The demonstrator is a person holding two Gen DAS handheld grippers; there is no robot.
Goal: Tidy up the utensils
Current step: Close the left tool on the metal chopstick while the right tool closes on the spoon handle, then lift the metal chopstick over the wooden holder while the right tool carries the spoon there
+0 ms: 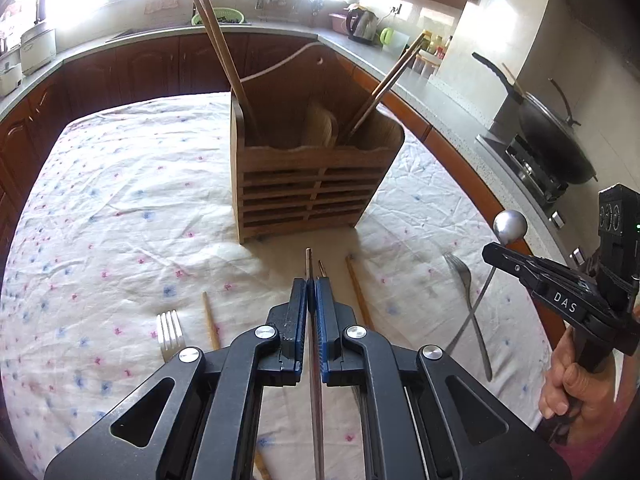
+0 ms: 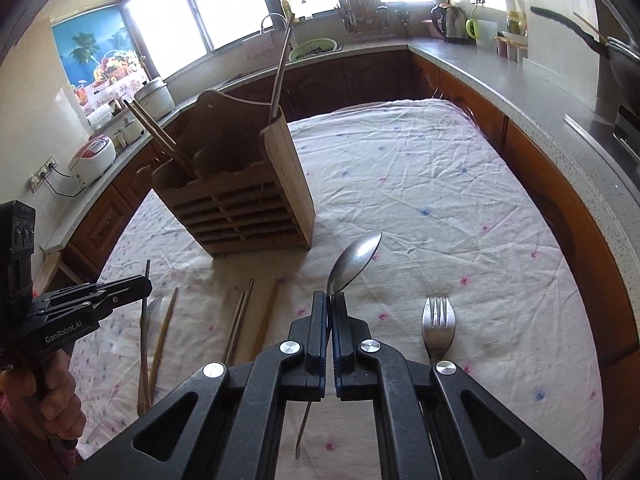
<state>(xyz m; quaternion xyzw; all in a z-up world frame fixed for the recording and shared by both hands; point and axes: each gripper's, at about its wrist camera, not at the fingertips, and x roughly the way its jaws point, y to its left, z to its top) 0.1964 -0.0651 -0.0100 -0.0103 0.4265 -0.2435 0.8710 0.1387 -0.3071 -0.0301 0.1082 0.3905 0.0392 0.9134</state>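
Observation:
A wooden utensil holder (image 1: 312,184) stands on the cloth-covered table, with chopsticks (image 1: 224,56) leaning in its compartments; it also shows in the right wrist view (image 2: 240,204). My left gripper (image 1: 312,284) is shut on a dark chopstick (image 1: 309,264), held in front of the holder. My right gripper (image 2: 330,300) is shut on a metal spoon (image 2: 356,260), bowl pointing up; the spoon also shows in the left wrist view (image 1: 510,226). On the cloth lie loose chopsticks (image 1: 358,292), a fork (image 1: 170,334) at left and a fork (image 2: 438,324) at right.
The table has a white floral cloth (image 1: 120,208). Dark wood counters curve around it, with a wok (image 1: 556,140) on a stove at right, a kettle (image 1: 362,24) and a rice cooker (image 2: 94,158).

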